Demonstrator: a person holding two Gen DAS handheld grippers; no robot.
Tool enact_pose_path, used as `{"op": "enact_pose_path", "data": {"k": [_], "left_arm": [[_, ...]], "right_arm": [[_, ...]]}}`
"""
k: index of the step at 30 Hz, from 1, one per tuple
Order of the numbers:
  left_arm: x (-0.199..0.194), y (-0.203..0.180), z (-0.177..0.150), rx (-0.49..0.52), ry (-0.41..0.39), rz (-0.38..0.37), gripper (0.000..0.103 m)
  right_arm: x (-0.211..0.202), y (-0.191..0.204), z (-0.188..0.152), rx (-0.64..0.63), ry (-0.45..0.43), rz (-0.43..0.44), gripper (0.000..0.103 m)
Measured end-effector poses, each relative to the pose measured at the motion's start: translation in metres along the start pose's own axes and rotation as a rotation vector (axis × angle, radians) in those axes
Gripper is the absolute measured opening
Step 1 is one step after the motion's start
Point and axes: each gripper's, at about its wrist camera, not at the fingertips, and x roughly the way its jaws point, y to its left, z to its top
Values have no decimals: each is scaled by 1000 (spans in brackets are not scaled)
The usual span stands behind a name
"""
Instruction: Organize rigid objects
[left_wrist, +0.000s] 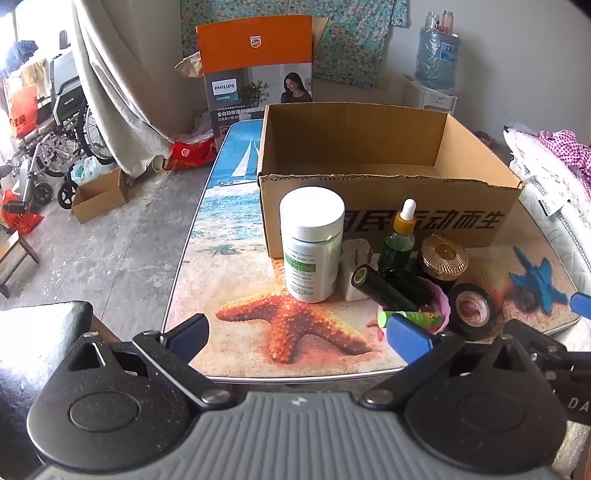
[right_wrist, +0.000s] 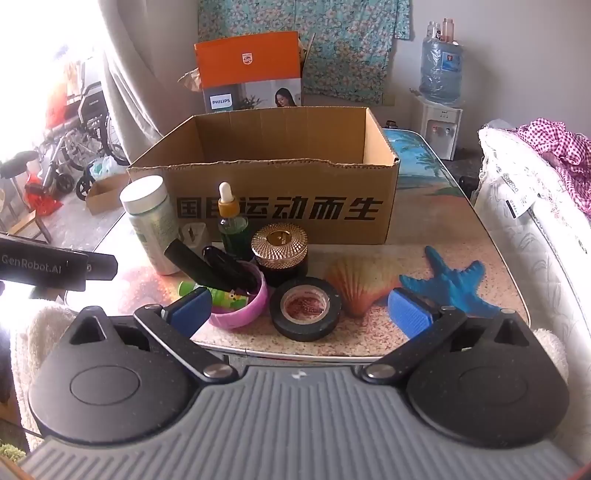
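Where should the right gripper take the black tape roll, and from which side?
Grip the black tape roll across its outer rim, from above. It lies flat on the table, hole up, nearest the open right gripper, with clear space on its right; the pink bowl crowds its left.

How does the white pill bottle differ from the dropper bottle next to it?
The white pill bottle is wider and taller, opaque, with a flat white cap. The dropper bottle is slim green see-through glass with an orange collar and white rubber bulb. The pill bottle carries a printed label; no label shows on the dropper bottle. Both stand upright before the cardboard box.
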Motion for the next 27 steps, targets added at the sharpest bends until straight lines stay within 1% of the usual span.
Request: {"op": "enact_pose_path", "data": {"k": [5, 10, 16, 27], "left_arm": [[1, 1, 1, 1, 6, 6, 103], [3, 5, 0, -8, 8, 8, 103], [2, -1, -2, 0, 1, 40, 103], [3, -1, -3, 1, 12, 46, 103]], "right_arm": [[0, 3, -4, -11, -13, -2, 102], [-3, -1, 3, -13, -7, 10, 102], [-1, 2, 2, -26, -11, 7, 102], [-4, 1, 1, -21, -15, 10, 102]]}}
